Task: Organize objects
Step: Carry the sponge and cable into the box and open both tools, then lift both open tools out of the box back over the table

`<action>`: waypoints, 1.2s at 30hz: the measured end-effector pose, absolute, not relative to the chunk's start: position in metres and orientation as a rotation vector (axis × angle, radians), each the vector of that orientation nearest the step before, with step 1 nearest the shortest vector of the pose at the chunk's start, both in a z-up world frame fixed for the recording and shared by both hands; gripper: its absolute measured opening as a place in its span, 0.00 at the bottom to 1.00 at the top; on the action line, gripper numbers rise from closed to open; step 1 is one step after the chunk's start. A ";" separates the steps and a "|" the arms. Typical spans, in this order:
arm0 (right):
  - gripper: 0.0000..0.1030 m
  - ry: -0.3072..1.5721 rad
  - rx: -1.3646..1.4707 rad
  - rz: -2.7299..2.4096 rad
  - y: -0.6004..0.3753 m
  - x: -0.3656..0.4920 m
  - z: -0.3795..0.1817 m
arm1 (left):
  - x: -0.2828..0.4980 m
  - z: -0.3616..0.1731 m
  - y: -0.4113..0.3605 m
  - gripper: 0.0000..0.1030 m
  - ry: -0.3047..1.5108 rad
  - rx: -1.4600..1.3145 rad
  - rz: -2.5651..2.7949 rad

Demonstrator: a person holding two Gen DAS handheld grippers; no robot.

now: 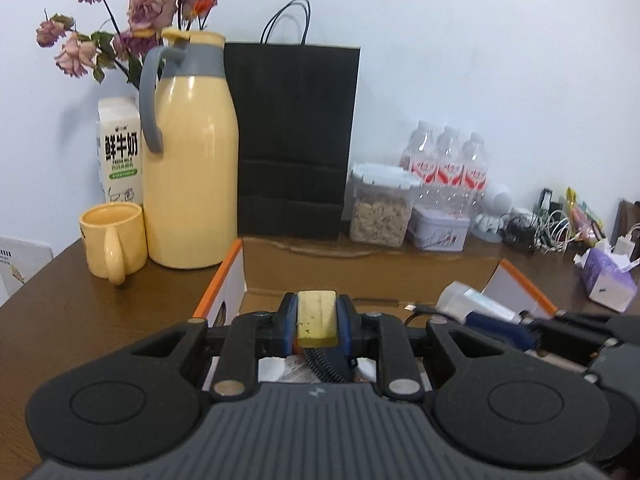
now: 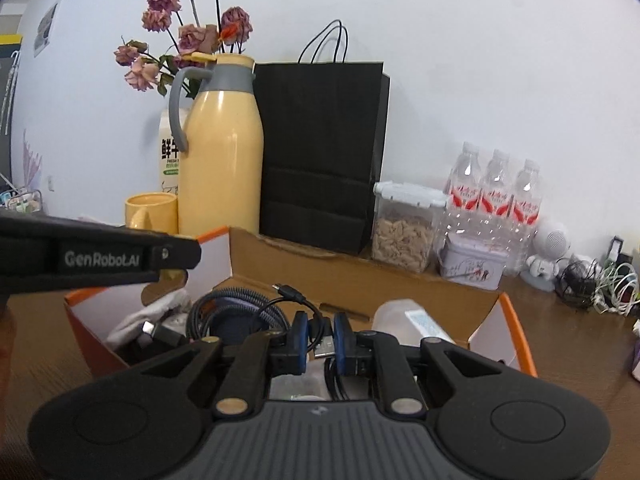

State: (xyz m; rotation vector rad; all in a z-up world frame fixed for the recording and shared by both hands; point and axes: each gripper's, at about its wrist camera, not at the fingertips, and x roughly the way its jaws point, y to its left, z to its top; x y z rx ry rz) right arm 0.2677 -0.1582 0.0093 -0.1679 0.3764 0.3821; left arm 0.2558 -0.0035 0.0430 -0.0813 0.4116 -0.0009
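An open cardboard box [image 1: 360,268] with orange-edged flaps sits on the brown table; it also shows in the right wrist view [image 2: 360,276]. My left gripper [image 1: 316,318] is shut on a small yellow block [image 1: 316,312] and holds it over the box. My right gripper [image 2: 321,334] is over the box, its blue pads [image 2: 301,330] closed on a thin black USB cable [image 2: 298,300]. In the box lie a coiled braided cable [image 2: 236,308], a white cloth [image 2: 152,316] and a white tube [image 2: 416,320]. The left gripper's body [image 2: 100,254] crosses the right view.
Behind the box stand a yellow thermos jug [image 1: 192,160], a yellow mug [image 1: 112,240], a milk carton [image 1: 120,148], dried roses [image 1: 132,12], a black paper bag [image 1: 296,136], a snack jar [image 1: 380,208], water bottles [image 1: 448,164], a tin [image 1: 438,230]. Tangled cables [image 1: 540,228] and tissues [image 1: 608,280] lie right.
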 end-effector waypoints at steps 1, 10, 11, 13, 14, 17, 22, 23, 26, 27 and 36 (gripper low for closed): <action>0.12 0.373 -0.171 0.379 -0.159 0.267 0.009 | 0.256 0.042 -0.003 0.21 0.414 -0.078 0.001; 0.33 0.364 -0.148 0.367 -0.170 0.257 0.012 | 0.241 0.043 -0.004 0.54 0.361 -0.066 0.037; 0.45 0.362 -0.143 0.365 -0.172 0.256 0.013 | 0.239 0.044 -0.003 0.57 0.349 -0.067 0.043; 0.62 0.354 -0.130 0.356 -0.176 0.254 0.014 | 0.234 0.047 -0.001 0.78 0.329 -0.076 0.056; 0.72 0.349 -0.123 0.354 -0.178 0.253 0.014 | 0.233 0.049 0.000 0.85 0.319 -0.081 0.063; 0.98 0.332 -0.097 0.342 -0.184 0.250 0.016 | 0.228 0.052 0.002 1.00 0.287 -0.091 0.085; 1.00 0.329 -0.076 0.324 -0.189 0.251 0.016 | 0.226 0.052 0.004 1.00 0.290 -0.102 0.107; 1.00 0.332 -0.075 0.323 -0.189 0.251 0.016 | 0.226 0.053 0.005 1.00 0.291 -0.105 0.107; 1.00 0.333 -0.074 0.322 -0.190 0.251 0.016 | 0.223 0.054 0.006 1.00 0.285 -0.112 0.104; 1.00 0.331 -0.074 0.322 -0.190 0.250 0.017 | 0.222 0.054 0.006 1.00 0.282 -0.113 0.102; 1.00 0.298 -0.071 0.330 -0.200 0.229 0.022 | 0.199 0.057 0.008 1.00 0.263 -0.109 0.074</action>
